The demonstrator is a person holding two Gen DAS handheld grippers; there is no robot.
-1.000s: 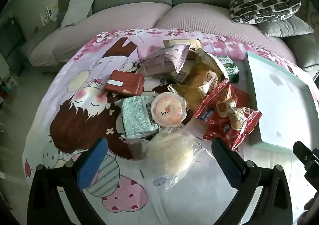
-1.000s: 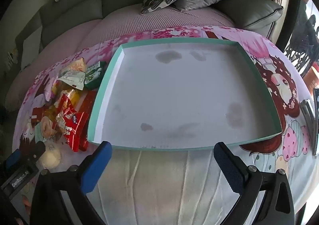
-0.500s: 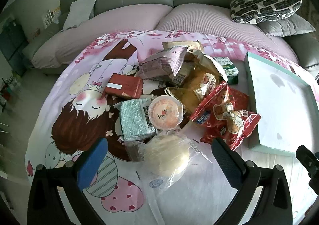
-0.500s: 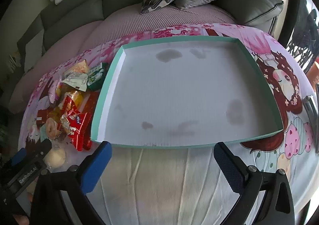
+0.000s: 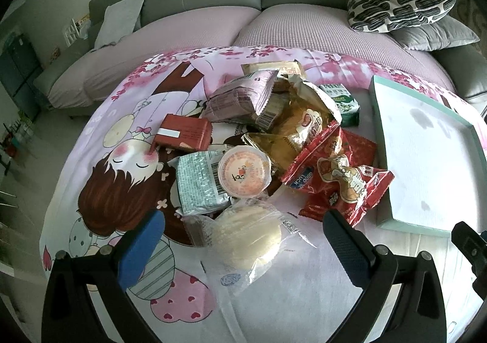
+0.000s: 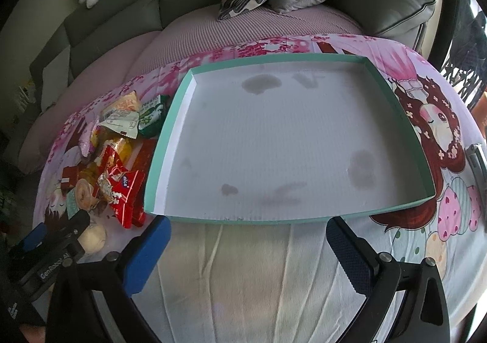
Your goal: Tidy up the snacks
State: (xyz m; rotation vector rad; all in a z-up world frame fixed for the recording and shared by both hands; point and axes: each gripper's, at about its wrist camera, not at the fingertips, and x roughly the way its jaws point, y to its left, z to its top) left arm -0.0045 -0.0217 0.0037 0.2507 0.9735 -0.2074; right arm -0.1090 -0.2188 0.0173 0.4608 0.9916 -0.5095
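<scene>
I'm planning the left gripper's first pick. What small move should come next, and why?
Probably ease the left gripper forward and down over the clear-wrapped bun: it lies nearest, between the open fingers, and the tray holds no snacks yet.

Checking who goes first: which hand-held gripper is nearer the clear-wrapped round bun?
Left. The left hand-held gripper is open with the clear-wrapped round bun between its fingers. The right hand-held gripper hovers open before the teal tray, apart from the bun.
</scene>
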